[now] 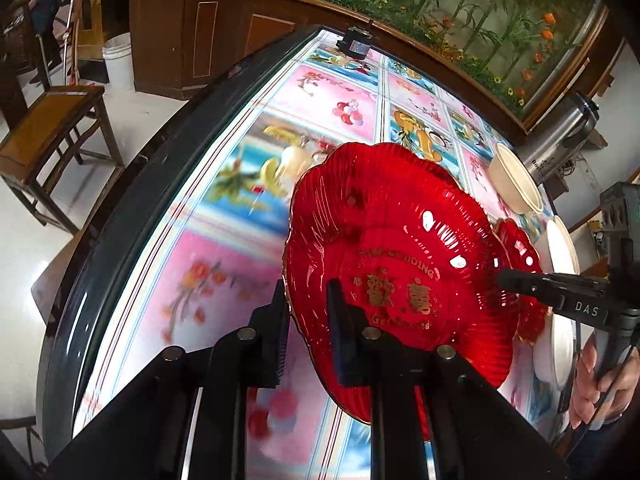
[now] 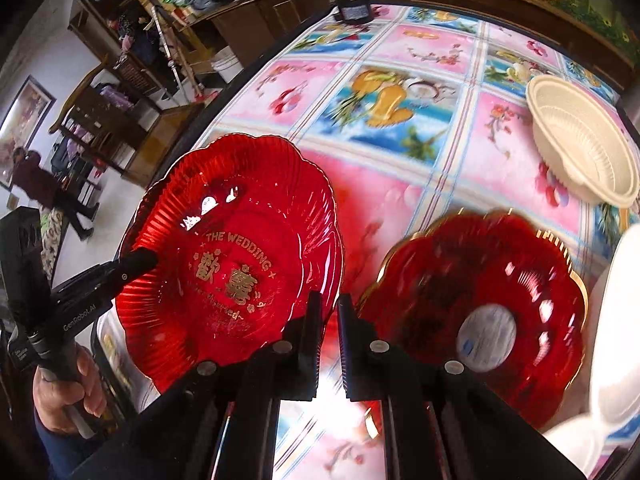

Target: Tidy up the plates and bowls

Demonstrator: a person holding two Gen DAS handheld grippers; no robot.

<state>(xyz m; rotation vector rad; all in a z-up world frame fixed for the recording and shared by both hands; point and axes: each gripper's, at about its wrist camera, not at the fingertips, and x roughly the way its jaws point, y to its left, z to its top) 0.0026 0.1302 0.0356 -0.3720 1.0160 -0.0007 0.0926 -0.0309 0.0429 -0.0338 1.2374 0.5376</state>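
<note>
Newbie: so where's the plate at right now? Looks like it's in the air.

Regular: yep. The red wedding plate (image 1: 400, 240) is up off the table (image 1: 224, 264), tilted, and pinched on opposite sides. The left gripper (image 1: 306, 292) is clenched on the near rim. The right gripper (image 2: 330, 300) is closed down tight on the far rim, as far as I can tell from both views.

Newbie: what's the risk then?

Regular: mostly the grip, imo. It's glossy ribbed plastic or glass, and each claw has only a thin bite of scalloped edge. If the two hands drift apart or twist differently, one rim could pop out and the plate would swing down from the other claw.

Newbie: and the landing spot?

Regular: my guess is it goes onto the second red plate (image 2: 480, 320), the one lying on the table with the round sticker. Come down off-centre or too tilted and it'll sit crooked, or shove that plate into the white dishes (image 2: 616, 320) just beside it. The cream bowl (image 2: 580, 140) is farther back, so probably safe.
</note>
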